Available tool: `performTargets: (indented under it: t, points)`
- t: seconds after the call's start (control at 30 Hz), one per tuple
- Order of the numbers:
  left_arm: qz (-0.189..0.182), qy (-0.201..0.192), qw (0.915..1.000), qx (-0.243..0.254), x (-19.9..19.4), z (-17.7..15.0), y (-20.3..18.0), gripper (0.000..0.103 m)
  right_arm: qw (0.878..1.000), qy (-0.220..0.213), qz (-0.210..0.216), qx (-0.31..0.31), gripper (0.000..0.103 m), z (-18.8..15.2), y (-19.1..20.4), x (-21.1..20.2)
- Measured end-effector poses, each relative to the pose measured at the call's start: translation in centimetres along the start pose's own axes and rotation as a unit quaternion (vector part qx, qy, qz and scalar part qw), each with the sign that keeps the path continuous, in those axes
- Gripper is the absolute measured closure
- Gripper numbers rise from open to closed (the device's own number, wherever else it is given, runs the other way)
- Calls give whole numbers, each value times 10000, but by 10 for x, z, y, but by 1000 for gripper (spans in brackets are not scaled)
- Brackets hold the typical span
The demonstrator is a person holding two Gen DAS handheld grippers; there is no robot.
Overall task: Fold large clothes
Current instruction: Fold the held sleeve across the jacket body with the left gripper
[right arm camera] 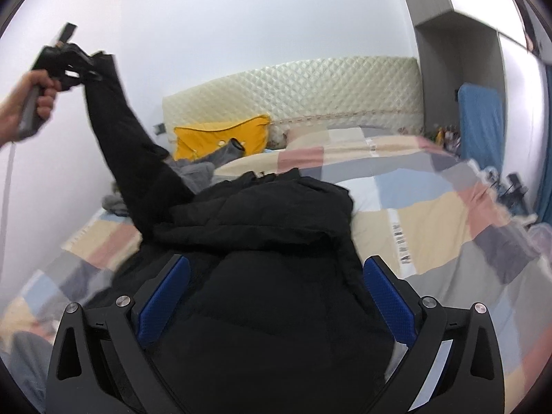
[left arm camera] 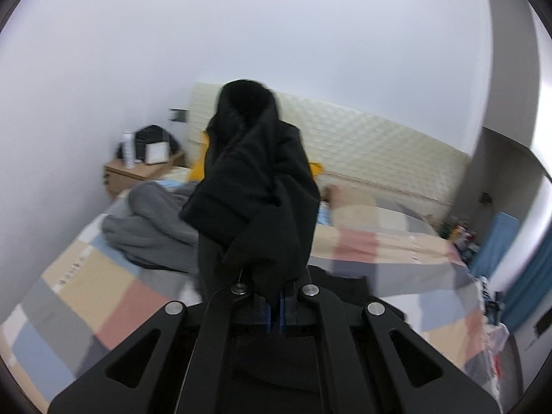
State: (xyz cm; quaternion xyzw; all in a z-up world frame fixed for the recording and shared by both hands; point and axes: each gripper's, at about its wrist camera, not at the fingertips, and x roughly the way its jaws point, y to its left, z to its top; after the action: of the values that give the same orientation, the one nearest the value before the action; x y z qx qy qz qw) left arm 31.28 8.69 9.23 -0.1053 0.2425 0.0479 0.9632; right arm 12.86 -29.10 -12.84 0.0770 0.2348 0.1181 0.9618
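A black padded jacket [right arm camera: 262,241] lies on the checked bedspread [right arm camera: 431,214]. My left gripper [left arm camera: 275,310] is shut on the jacket's sleeve [left arm camera: 255,186], which bunches up in front of its camera. In the right wrist view that left gripper [right arm camera: 88,65] is held high at the upper left by a hand [right arm camera: 31,103], and the sleeve [right arm camera: 127,151] stretches up from the jacket to it. My right gripper [right arm camera: 276,276] hangs over the jacket's body with its blue pads [right arm camera: 390,303] wide apart, open and pressing on nothing.
A grey garment [left arm camera: 151,220] lies crumpled on the bed's left side, near a yellow pillow [right arm camera: 220,136] and the quilted headboard [right arm camera: 310,93]. A wooden nightstand [left arm camera: 138,172] with a bottle and a bag stands by the wall. Clutter and a blue panel [right arm camera: 479,120] sit to the right.
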Motion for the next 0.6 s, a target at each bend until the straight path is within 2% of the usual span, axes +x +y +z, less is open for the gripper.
performTargets:
  t: [0.1, 0.23, 0.33, 0.5, 0.6]
  points:
    - [-379, 106, 9992, -1, 17, -13, -35, 101, 9997, -204, 26, 139, 2, 8, -11, -11]
    - [-855, 339, 9956, 177, 43, -43, -84, 101, 9978, -592, -279, 69, 1, 15, -26, -32]
    - [-1246, 549, 9900, 369, 69, -77, -126, 101, 9965, -659, -504, 82, 1, 10, -38, -35]
    - [-1465, 1103, 9796, 824, 109, -130, -188, 101, 9961, -473, -534, 519, 1, 4, -64, -25]
    - [-1543, 1403, 9716, 1115, 136, -168, -219, 101, 9928, -485, -694, 849, 1, 2, -80, -23]
